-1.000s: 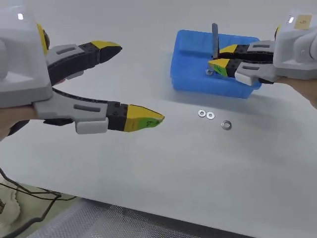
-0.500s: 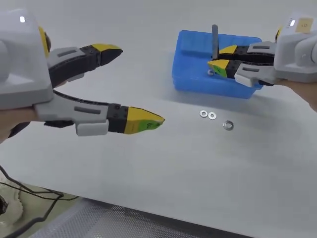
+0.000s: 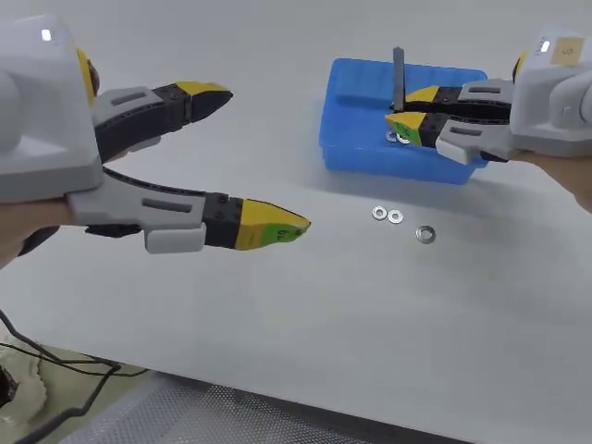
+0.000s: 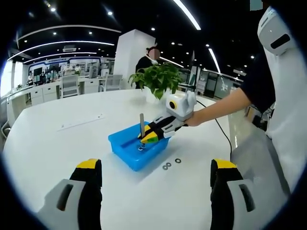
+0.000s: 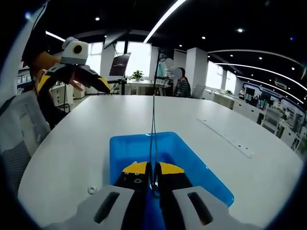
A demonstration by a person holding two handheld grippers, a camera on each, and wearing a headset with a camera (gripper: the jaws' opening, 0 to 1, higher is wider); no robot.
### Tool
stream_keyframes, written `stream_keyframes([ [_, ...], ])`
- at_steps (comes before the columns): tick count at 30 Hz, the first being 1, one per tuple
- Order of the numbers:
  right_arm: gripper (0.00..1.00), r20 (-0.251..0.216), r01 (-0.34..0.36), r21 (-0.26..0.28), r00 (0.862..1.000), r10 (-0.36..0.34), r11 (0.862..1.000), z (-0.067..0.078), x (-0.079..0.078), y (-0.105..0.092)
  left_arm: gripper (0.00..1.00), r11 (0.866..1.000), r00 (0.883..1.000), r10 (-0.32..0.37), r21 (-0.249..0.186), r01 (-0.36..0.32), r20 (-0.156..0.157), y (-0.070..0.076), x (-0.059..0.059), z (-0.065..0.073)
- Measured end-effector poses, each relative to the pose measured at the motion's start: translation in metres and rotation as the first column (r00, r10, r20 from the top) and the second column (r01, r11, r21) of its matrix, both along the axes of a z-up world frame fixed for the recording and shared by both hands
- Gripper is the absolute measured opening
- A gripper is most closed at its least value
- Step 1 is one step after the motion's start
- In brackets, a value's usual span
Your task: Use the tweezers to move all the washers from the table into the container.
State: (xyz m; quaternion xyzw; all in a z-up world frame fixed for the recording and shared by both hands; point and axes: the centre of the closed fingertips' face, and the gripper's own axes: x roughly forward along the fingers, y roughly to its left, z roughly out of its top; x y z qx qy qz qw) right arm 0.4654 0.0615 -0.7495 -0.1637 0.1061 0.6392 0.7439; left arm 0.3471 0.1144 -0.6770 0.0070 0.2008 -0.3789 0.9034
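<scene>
While the left gripper (image 3: 265, 159) hangs wide open and empty, the right gripper (image 3: 407, 111) pinches slim grey tweezers (image 3: 399, 74) over the blue plastic container (image 3: 356, 88), three metal washers (image 3: 395, 217) nearby.

One blue container (image 3: 370, 155) stands on the table (image 3: 324, 305). Three washers (image 3: 395, 216) lie on the table just in front of the container, two side by side and the third near them. Inside the container at least one more washer shows, beside the single pair of tweezers (image 3: 399, 69); the exact number there cannot be told. There are two grippers: the left gripper (image 3: 262, 158) well apart from the container, the right gripper (image 3: 407, 109) over it.
</scene>
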Motion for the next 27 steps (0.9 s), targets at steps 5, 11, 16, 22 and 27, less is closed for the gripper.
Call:
stream_keyframes([
  [5,0.07,0.0,0.007,0.01,1.0,-0.007,1.0,0.002,0.002,-0.001,0.99,1.0,1.0,0.0,0.001,0.0,0.002,0.0,0.001,0.001],
  [11,0.07,0.001,-0.003,0.017,1.0,0.003,1.0,0.005,0.001,-0.002,0.99,1.0,1.0,-0.019,-0.007,0.02,0.02,-0.007,0.014,0.006],
  [16,0.07,-0.004,-0.011,0.018,1.0,0.011,1.0,0.009,-0.001,-0.005,0.97,0.999,0.998,-0.018,-0.04,0.021,0.055,-0.014,0.043,0.014],
  [22,0.07,0.001,-0.02,0.015,1.0,0.02,1.0,0.013,-0.001,-0.011,0.76,0.984,0.987,-0.071,-0.153,0.093,0.143,-0.038,0.083,0.039],
  [27,0.07,-0.008,-0.032,0.021,0.999,0.032,0.999,0.017,-0.002,-0.013,0.61,0.965,0.974,-0.149,-0.19,0.181,0.17,-0.061,0.097,0.043],
])
